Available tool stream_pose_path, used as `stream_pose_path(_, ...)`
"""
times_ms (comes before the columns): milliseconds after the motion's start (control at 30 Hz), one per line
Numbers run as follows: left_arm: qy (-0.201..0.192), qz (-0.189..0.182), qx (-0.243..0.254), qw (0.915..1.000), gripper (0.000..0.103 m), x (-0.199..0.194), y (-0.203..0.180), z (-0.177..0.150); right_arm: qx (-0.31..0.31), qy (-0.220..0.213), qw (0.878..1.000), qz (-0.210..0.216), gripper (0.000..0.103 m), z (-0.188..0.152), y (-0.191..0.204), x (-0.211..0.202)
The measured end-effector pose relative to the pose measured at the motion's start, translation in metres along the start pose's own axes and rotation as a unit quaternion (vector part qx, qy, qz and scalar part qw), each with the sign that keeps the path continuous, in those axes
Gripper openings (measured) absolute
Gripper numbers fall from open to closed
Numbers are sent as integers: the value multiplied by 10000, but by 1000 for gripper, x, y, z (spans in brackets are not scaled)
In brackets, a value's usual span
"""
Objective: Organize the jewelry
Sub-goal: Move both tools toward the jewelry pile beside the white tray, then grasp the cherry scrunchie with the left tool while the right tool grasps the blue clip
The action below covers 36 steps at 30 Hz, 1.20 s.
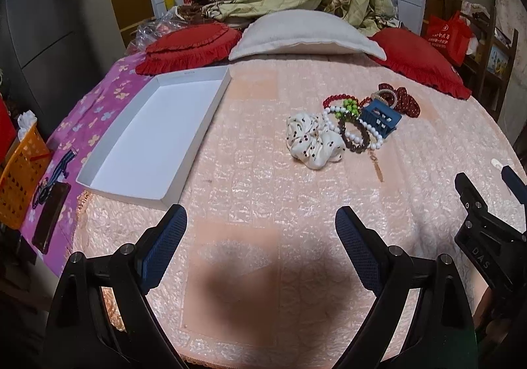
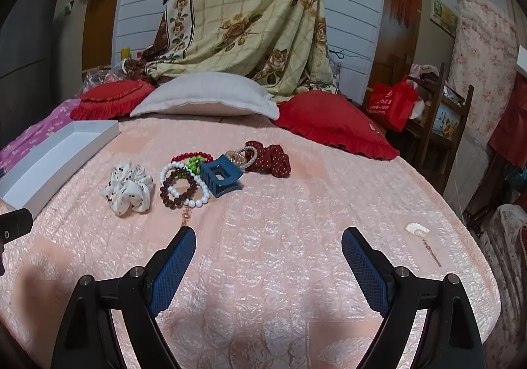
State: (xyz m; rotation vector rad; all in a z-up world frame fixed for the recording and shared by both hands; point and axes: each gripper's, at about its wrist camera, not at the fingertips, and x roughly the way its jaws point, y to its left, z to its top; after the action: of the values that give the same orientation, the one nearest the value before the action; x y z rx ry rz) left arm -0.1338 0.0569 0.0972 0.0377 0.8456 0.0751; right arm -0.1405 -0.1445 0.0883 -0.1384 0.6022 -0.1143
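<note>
A pile of jewelry lies on the pink bedspread: a white dotted scrunchie, a white pearl bracelet, a dark brown bead bracelet, green beads, a red bead bracelet, a blue claw clip and a dark red dotted scrunchie. A white shallow box lies empty at the left. My left gripper is open and empty, near the bed's front. My right gripper is open and empty, short of the pile.
Red frilled cushions and a grey pillow line the far edge. An orange basket stands left of the bed. A small white item and a thin gold piece lie at the right. A gold pendant trails from the pile.
</note>
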Motion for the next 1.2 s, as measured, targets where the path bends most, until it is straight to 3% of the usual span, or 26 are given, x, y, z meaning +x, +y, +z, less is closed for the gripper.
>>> stream_pose_path(1000, 790, -193, -130, 9966, 91, 49, 7, -11, 310, 923, 9951, 161, 89, -16, -7, 42)
stream_pose_path(1033, 813, -280, -163, 9962, 90, 50, 10, -9, 317, 963, 9947, 194, 89, -16, -7, 44)
stream_pose_path(1100, 832, -464, -160, 9953, 67, 50, 13, -5, 305, 1003, 9942, 248, 89, -16, -7, 46)
stream_pose_path(1200, 839, -783, -180, 9932, 61, 52, 19, 10, 337, 1009, 9936, 381, 89, -10, -9, 49)
